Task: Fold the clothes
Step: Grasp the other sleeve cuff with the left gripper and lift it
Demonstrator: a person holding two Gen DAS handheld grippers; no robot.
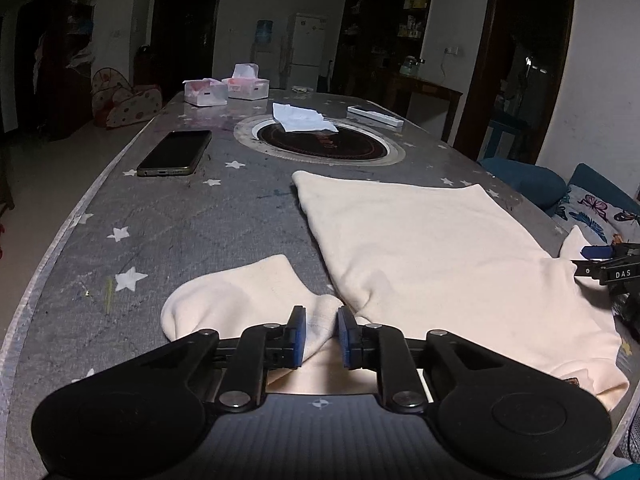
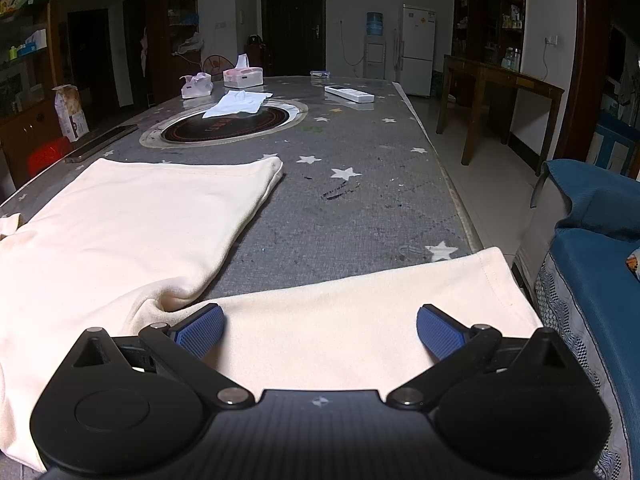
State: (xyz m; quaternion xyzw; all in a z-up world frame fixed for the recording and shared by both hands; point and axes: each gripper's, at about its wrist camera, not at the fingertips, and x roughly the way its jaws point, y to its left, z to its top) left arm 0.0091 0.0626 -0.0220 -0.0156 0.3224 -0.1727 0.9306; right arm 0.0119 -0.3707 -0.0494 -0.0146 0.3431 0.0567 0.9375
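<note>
A cream long-sleeved top (image 1: 432, 248) lies flat on the grey star-patterned table (image 1: 160, 224), hem toward the far side. My left gripper (image 1: 322, 330) is shut on the base of its left sleeve (image 1: 240, 296), the fabric pinched between the blue pads. The sleeve's cuff end lies to the left of the gripper. In the right wrist view the top's body (image 2: 132, 224) lies at left and its right sleeve (image 2: 360, 312) runs across to the table's right edge. My right gripper (image 2: 320, 330) is open, its jaws wide apart just above that sleeve. The right gripper also shows in the left wrist view (image 1: 608, 268).
On the table are a black phone (image 1: 176, 154), a round black hob inset (image 1: 320, 144) with a white cloth (image 1: 300, 118) on it, two tissue boxes (image 1: 224, 90) and a white remote (image 2: 349, 94). A blue sofa (image 2: 596, 240) stands close to the right edge.
</note>
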